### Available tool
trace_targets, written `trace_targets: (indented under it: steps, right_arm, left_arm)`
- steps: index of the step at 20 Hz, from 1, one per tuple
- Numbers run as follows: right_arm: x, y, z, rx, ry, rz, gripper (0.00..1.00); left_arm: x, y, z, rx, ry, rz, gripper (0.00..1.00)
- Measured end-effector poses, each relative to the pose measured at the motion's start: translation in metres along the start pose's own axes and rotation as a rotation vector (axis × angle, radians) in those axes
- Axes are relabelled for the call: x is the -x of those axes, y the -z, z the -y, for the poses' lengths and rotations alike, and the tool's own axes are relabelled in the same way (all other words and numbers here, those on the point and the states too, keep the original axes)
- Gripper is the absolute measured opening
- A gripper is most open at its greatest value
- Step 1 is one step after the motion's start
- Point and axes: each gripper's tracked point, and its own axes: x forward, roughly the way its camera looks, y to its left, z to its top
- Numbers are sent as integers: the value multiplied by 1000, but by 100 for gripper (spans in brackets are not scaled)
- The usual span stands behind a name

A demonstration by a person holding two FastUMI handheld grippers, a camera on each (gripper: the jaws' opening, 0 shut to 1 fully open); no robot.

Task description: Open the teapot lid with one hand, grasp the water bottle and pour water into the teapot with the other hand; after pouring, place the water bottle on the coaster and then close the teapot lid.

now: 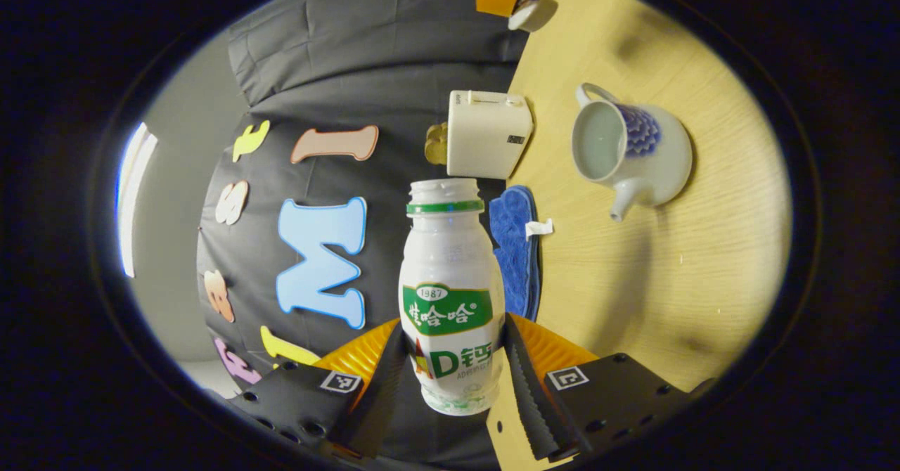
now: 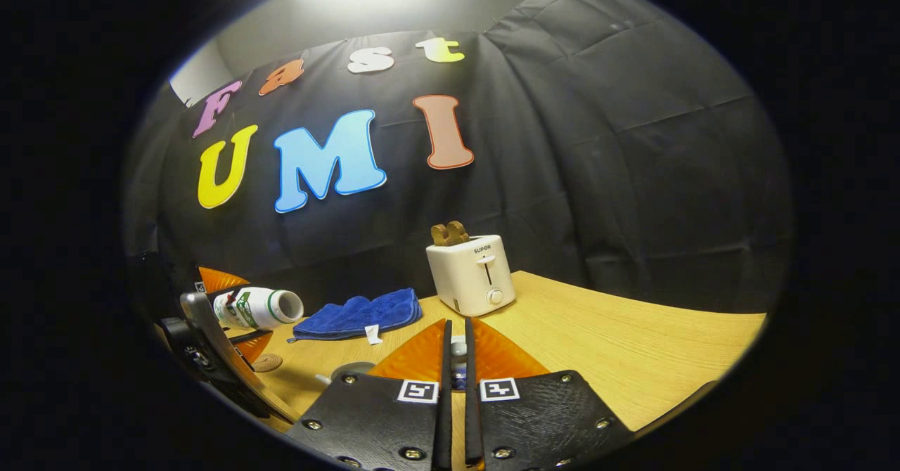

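In the left gripper view, the left gripper (image 1: 455,369) is clamped on the water bottle (image 1: 451,295), one finger pressing each side of its lower body. The bottle has no cap, and its open neck points away from the camera toward the booth wall. This view is rolled on its side, so the wooden table (image 1: 633,281) stands as a vertical plane at the right. On it sits the teapot (image 1: 629,151) with its lid off: the round mouth is open and pale inside, the spout points toward the gripper's side and the handle is at the far end. The bottle is near the teapot but apart from it, not over its mouth. A white toaster (image 1: 486,133) and a blue cloth (image 1: 515,253) lie between bottle and teapot, against the wall.

In the right gripper view, the right gripper (image 2: 455,365) has its fingers drawn nearly together around a small pale knob, seemingly the teapot lid (image 2: 458,350); how firmly it is pinched cannot be told. At the far left the bottle lies tipped horizontal in the other gripper, above the table, with a round coaster (image 2: 266,363) on the table below it.
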Motion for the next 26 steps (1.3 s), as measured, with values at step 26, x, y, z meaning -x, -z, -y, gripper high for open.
trace_targets:
  steps: [26]
  right_arm:
    - [2, 1, -1, -17, -11, -9, 7]
  left_arm:
    - [-9, -15, -11, -244, -29, 41, 85]
